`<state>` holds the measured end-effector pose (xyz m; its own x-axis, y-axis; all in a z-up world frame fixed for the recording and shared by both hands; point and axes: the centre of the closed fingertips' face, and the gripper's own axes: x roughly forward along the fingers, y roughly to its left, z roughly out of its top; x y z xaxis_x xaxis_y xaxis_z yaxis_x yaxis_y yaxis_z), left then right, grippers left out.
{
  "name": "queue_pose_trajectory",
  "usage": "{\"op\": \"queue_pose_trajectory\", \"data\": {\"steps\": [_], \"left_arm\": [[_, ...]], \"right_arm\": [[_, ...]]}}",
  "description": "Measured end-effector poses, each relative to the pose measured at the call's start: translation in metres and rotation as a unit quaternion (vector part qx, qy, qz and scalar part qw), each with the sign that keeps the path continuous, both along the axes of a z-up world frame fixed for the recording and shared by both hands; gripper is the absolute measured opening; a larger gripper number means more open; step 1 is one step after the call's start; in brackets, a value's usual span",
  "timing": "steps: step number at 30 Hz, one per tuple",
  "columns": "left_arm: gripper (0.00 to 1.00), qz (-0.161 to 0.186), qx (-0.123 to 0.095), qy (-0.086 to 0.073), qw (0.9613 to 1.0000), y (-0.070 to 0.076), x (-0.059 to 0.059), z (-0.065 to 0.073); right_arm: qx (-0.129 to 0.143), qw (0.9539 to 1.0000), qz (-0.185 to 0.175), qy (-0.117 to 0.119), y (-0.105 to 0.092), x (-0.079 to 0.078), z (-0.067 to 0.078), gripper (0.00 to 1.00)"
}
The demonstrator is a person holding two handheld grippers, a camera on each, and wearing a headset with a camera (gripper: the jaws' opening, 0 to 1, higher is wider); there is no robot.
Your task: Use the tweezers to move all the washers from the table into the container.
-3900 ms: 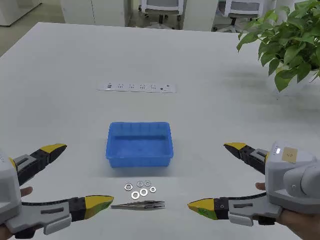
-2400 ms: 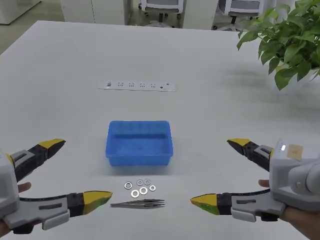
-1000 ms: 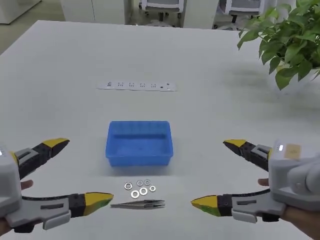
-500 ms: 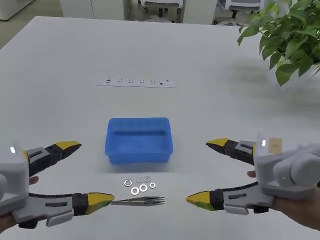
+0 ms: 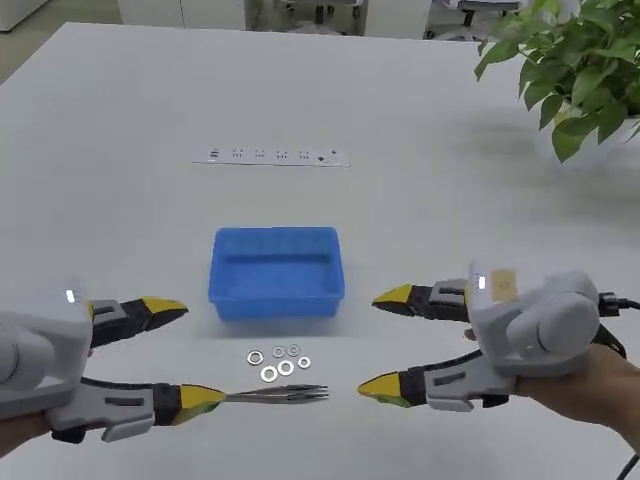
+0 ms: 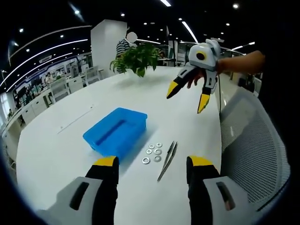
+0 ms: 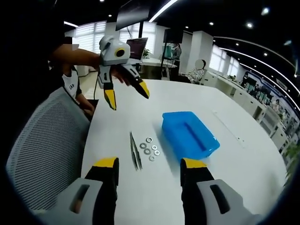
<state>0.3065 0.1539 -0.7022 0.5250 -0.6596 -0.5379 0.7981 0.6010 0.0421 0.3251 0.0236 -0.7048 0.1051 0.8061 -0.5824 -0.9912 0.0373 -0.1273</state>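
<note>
Both tools are spread wide and hold nothing. The left tool [image 5: 195, 352] and the right tool [image 5: 372, 342] hover low over a white counter [image 5: 450, 200], facing each other across the work.

Between them lie the tweezers [image 5: 275, 394], thin, flat and silver, on the near part of the counter. Their open prongs point toward the right tool and their joined end toward the left tool. In the head view, the lower jaw of the left tool appears to meet that joined end. The left gripper view shows the tweezers lying between its two jaws with a gap on either side, so contact cannot be confirmed.

Just beyond the tweezers is a small cluster of washers [image 5: 286, 368], flat on the counter and close together. Beyond them, near but apart, sits the container [image 5: 275, 305], a shallow blue tray that looks empty. None of the washers has been moved yet.

The step in hand is probably picking up the tweezers. Because they lie so flat, the jaws would need to come down nearly to the counter. They should close across the tweezers behind the prongs, so the prongs stay free to pinch. A slow close seems wise, since thin metal could skid sideways into the washers.

Farther back, a power strip [image 5: 272, 156] is set flush into the counter. A leafy green plant [image 5: 570, 70] stands at the far right corner.
</note>
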Motion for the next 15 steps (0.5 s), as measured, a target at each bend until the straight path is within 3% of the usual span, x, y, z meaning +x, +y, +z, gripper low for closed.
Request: {"op": "queue_pose_trajectory", "data": {"steps": [10,15], "left_arm": [[0.45,-0.048,0.023,0.029,0.9982,-0.008,-0.007,-0.019],[0.37,-0.067,0.045,0.038,0.9960,-0.011,-0.009,-0.030]], "right_arm": [[-0.043,0.9975,0.057,-0.004,0.012,-0.012,-0.025,0.41],[-0.059,0.9951,0.080,-0.004,0.021,-0.015,-0.037,0.37]]}}
